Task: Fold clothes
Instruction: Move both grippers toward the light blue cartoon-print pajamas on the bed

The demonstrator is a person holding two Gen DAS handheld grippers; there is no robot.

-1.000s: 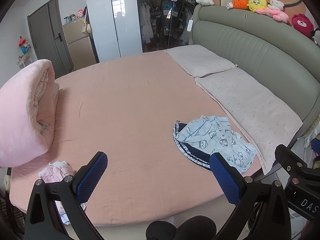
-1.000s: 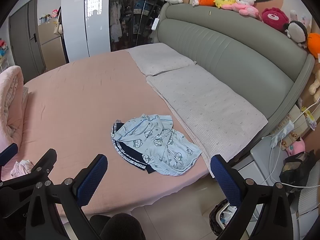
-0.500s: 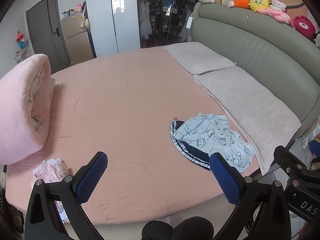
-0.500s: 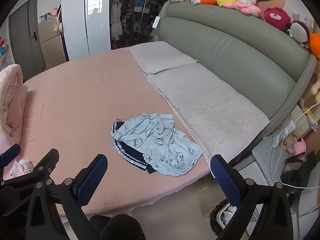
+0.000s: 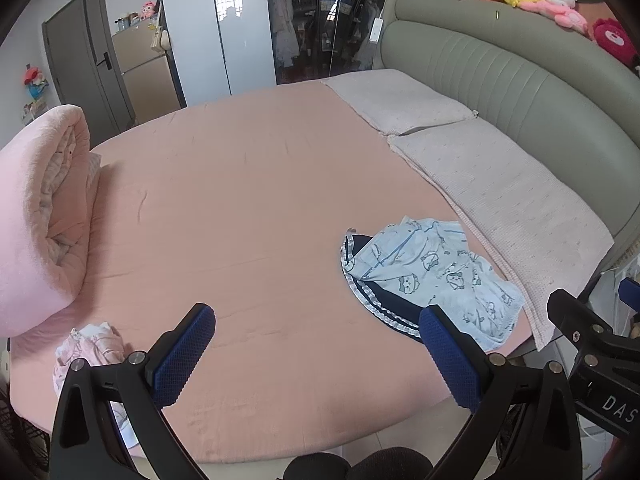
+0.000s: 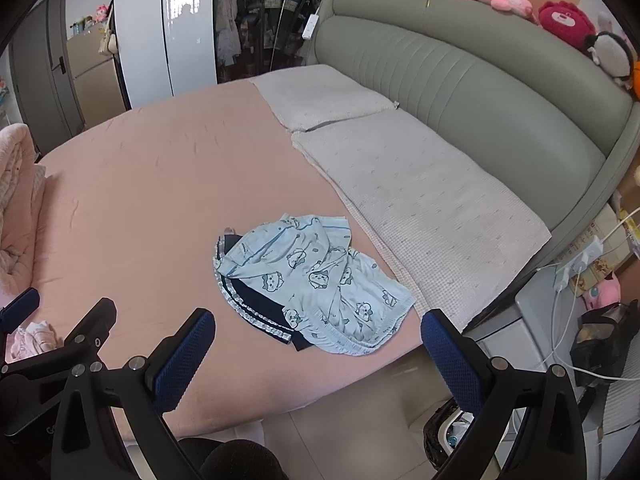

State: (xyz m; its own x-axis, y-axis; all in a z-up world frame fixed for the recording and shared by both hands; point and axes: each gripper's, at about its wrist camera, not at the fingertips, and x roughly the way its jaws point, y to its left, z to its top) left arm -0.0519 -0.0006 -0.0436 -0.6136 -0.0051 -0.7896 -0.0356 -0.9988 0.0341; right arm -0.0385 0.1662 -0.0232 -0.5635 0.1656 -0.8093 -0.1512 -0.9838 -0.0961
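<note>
A crumpled light blue garment with cartoon prints (image 5: 436, 276) lies on a dark navy garment with white trim (image 5: 384, 304) near the bed's near right edge; the blue garment (image 6: 316, 280) also shows in the right wrist view, with the navy one (image 6: 256, 304) under it. A small pink and white garment (image 5: 90, 350) lies at the near left corner of the bed. My left gripper (image 5: 316, 354) is open and empty, above the bed's near edge. My right gripper (image 6: 318, 354) is open and empty, just short of the blue garment.
The pink bed sheet (image 5: 240, 200) is broad and flat. A rolled pink quilt (image 5: 36, 216) lies at the left. Two grey pillows (image 6: 416, 192) lie along the green headboard (image 6: 480, 92) with plush toys on top. A nightstand with cables (image 6: 560, 300) stands at the right.
Both views have shifted slightly toward the bed and up; the garments sit a little lower in frame. Both grippers stay open and nothing on the bed has moved.
</note>
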